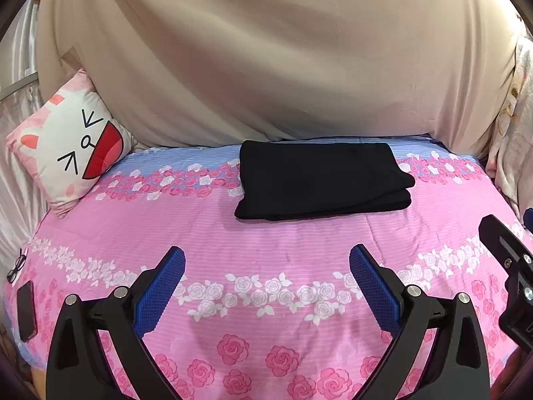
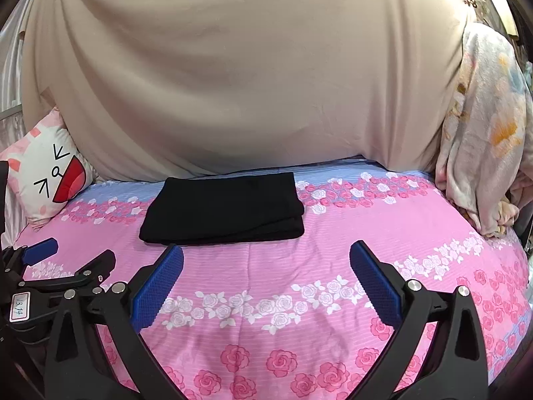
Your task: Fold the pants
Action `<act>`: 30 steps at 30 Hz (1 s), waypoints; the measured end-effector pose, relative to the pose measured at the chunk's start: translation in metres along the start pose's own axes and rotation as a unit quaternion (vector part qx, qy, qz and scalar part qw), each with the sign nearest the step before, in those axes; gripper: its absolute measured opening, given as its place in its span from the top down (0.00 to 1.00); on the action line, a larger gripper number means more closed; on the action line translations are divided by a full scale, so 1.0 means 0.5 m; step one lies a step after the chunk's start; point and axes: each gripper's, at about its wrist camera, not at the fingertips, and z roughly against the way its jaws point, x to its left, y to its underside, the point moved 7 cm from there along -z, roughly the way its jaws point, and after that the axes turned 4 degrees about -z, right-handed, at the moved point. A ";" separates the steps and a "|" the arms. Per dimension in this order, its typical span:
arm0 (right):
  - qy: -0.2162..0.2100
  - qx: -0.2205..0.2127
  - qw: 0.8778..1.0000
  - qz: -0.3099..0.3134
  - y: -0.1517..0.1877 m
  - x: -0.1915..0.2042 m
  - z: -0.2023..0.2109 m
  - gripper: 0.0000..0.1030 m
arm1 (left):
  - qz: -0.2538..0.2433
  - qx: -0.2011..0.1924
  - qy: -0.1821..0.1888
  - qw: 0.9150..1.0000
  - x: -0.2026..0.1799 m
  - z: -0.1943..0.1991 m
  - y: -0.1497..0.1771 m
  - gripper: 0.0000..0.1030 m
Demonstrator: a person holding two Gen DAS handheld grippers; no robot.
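Pants (image 1: 321,180) lie folded on the bed (image 1: 266,246), long axis left-right, ahead of and clear of both grippers; left gripper (image 1: 266,266) and right gripper (image 2: 266,263) both spread, empty, right looking nearer.

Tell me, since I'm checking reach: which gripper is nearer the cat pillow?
Left. The left gripper hovers open over the pink bedspread, with the cat pillow far to its left. The right gripper, also open, sits further right, further from it.
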 end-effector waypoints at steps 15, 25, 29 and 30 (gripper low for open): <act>-0.002 0.005 1.000 0.015 0.008 0.024 -0.003 0.05 | 0.004 0.007 0.001 1.000 0.019 -0.008 0.007 0.05; -0.001 0.005 1.000 0.016 0.011 0.024 -0.004 0.05 | 0.002 0.008 0.004 1.000 0.018 -0.010 0.008 0.05; -0.002 0.006 1.000 0.016 0.010 0.023 -0.005 0.05 | -0.003 0.004 0.001 1.000 0.017 -0.011 0.008 0.05; -0.003 0.005 1.000 0.016 0.011 0.023 -0.005 0.05 | -0.003 0.003 0.006 1.000 0.016 -0.012 0.008 0.05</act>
